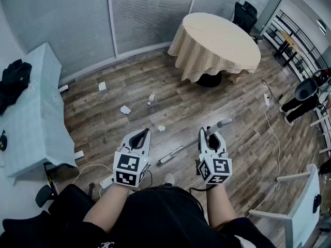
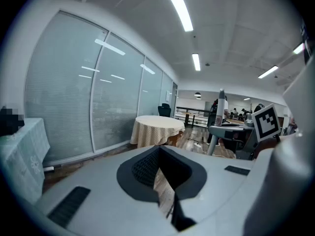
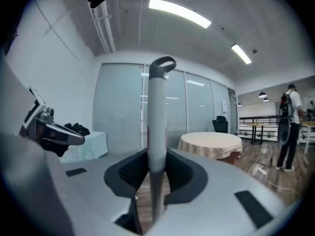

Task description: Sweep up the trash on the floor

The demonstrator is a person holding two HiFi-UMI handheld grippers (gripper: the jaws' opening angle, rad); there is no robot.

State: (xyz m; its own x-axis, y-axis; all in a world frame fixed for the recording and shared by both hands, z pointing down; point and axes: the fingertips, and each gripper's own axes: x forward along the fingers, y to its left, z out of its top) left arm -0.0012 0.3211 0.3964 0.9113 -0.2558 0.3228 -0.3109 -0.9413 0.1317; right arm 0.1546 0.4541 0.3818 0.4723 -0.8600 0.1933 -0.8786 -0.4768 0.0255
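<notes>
Wood floor (image 1: 232,154) runs from your feet to the wall (image 1: 83,25), and 4 scraps (image 1: 125,109) lie scattered on it, well apart, ahead of your left claw (image 1: 141,134). That claw is closed on nothing. Your right claw (image 1: 209,134) is clenched around an upright handle (image 3: 157,117), probably the broom's. With only 1 claw on it, the handle may twist or slip mid-sweep. The cable (image 1: 271,133) on your right could snag it.
</notes>
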